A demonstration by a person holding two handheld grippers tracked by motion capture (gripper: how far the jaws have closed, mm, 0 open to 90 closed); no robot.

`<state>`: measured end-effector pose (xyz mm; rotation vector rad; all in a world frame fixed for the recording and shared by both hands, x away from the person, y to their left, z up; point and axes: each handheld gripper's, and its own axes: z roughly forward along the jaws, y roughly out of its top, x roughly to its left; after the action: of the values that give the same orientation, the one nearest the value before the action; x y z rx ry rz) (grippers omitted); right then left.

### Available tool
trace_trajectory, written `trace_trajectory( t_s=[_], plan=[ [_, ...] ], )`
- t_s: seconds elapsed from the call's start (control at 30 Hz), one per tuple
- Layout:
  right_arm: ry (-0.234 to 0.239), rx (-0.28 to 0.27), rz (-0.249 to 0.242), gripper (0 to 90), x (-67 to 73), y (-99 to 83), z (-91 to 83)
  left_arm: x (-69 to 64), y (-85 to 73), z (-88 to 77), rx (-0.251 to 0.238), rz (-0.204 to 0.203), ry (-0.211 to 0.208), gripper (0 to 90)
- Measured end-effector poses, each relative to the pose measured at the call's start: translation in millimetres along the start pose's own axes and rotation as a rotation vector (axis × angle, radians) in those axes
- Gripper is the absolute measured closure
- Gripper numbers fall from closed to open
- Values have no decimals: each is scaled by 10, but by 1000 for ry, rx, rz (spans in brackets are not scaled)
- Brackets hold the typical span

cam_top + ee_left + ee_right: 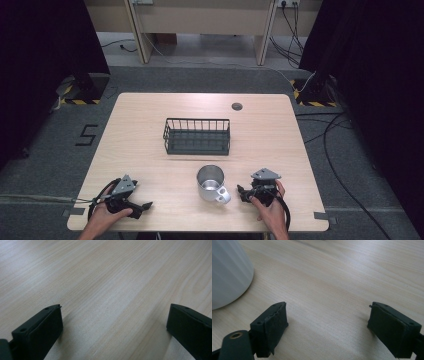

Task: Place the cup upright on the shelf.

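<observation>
Left claw (pixel 115 322) jaws apart, low over bare tabletop (pixel 150 110). Right claw (pixel 328 322) jaws apart too, nothing held, beside metal mug (pixel 212 183). Wire basket (pixel 197 136) sits mid-tabletop.

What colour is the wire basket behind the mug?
Dark green-black wire basket; clearest in the high view.

Lab: black curtains (pixel 45 40), floor cables (pixel 345 175), hazard tape (pixel 80 101).

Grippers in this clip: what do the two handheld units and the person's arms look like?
Both are black. The left gripper and right gripper each carry a grey three-cornered plate on top and trail a black cable. Each has two blocky black jaws with small holes; the right gripper's pads look frayed at the edges. The forearms are bare, no sleeves visible.
</observation>
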<state>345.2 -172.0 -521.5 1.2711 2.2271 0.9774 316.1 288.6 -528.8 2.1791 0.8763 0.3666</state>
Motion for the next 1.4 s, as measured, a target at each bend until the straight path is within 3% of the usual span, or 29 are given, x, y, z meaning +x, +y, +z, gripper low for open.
trace_trajectory(
  t_s=[0.37, 0.73, 1.07, 1.4],
  plan=[
    [42, -78, -12, 160, 46, -22, -147, 0, 0, 0, 0, 1, -1, 0],
    [91, -129, -70, 160, 251, -86, -439, 0, 0, 0, 0, 1, -1, 0],
    [129, -141, -124, 159, 432, -88, -596, 0, 0, 0, 0, 1, -1, 0],
    [172, -182, -144, 156, 605, -67, -672, 1, 2, 1, 0, 1, -2, 0]
  ],
)
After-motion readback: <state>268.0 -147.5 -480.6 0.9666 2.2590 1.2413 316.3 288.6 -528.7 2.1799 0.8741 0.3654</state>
